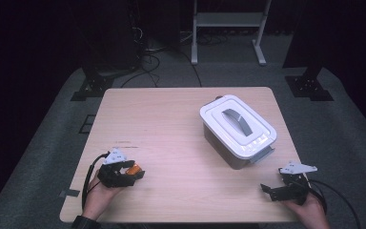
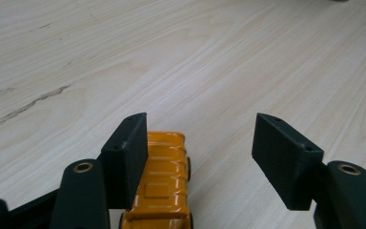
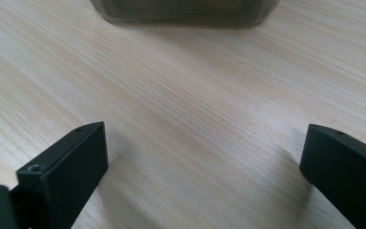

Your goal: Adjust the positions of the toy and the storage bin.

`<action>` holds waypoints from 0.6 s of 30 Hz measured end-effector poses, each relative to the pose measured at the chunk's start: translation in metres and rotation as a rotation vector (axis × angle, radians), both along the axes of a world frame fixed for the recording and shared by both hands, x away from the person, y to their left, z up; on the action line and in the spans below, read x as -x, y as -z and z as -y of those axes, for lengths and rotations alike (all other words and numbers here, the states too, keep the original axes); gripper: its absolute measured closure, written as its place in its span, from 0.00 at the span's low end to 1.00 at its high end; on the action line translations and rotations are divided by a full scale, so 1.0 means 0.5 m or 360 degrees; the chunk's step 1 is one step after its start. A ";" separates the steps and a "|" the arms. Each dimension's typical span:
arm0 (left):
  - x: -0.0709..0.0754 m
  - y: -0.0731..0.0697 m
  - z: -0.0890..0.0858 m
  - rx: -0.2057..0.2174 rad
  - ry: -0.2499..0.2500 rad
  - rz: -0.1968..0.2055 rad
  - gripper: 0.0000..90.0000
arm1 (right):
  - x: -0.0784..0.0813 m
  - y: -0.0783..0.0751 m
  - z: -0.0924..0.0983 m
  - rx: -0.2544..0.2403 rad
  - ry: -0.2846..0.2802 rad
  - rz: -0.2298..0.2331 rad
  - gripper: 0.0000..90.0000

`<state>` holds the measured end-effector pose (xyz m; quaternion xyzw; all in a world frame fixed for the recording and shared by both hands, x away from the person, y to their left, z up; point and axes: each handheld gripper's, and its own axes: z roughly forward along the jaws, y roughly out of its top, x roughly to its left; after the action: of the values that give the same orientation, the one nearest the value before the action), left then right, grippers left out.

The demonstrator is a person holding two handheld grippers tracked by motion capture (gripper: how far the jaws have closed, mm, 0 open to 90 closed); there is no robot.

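A small orange toy car [image 1: 134, 169] lies on the wooden table [image 1: 171, 191] near its front left. My left gripper [image 1: 132, 173] stands open around it. In the left gripper view the car [image 2: 164, 186] sits close against the left jaw, with a clear gap to the right jaw; the gripper [image 2: 200, 143] does not press on it. My right gripper [image 1: 272, 179] rests at the front right, open wide with nothing between its jaws. In the right gripper view the gripper [image 3: 202, 157] has bare wood between its fingers.
A grey plastic box with a white lid [image 1: 236, 126] and a grey handle stands right of the table's middle, just beyond the right gripper; its lower wall [image 3: 186, 12] shows at the top of the right gripper view. Stands and cables lie on the floor behind the table.
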<state>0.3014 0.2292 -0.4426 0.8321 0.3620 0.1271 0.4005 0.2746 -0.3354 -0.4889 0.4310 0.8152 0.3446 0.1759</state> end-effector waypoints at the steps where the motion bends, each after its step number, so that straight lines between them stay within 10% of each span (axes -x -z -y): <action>1: 0.001 0.000 0.005 0.0002 0.0007 0.0002 0.40 | 0.000 0.000 0.000 0.0000 0.0000 0.0000 0.01; 18: 0.013 0.016 0.098 -0.0057 0.0156 0.0024 0.20 | 0.000 0.000 0.000 -0.0001 0.0001 0.0000 0.01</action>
<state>0.2949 0.1801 -0.4508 0.8548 0.3155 0.1201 0.3941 0.2746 -0.3353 -0.4889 0.4313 0.8150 0.3448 0.1759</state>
